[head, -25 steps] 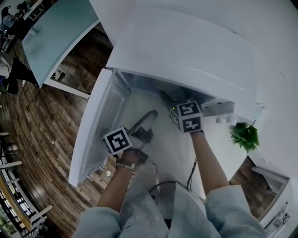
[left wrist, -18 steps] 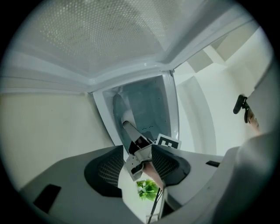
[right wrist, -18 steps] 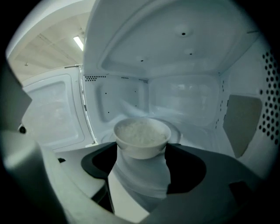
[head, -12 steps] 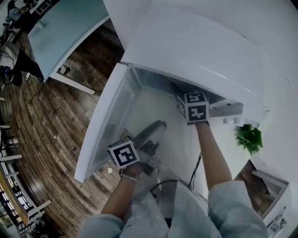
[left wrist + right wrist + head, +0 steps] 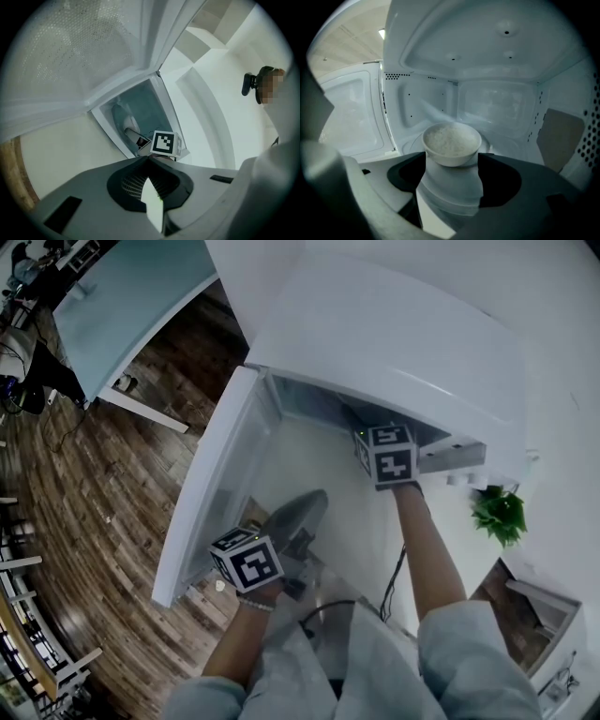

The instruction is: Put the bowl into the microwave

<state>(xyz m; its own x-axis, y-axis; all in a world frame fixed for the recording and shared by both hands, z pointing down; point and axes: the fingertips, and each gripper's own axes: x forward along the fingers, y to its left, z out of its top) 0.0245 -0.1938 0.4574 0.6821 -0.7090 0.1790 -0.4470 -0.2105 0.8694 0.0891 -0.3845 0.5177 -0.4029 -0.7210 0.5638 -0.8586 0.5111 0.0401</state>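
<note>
Bowl [image 5: 451,140] is inside the microwave [image 5: 394,334] cavity, over the turntable [image 5: 408,140]; can't tell if its base is down yet. Right gripper [image 5: 450,166] jaws look clamped on its near wall. Reads as glazed ceramic full of rice: rigid, probably slick, some weight, chips if dropped. A one-sided wall grip means it'll want to tip, so keep it level and lower gently. Left gripper [image 5: 149,185] jaws are closed on nothing, out by the open door [image 5: 211,493].
</note>
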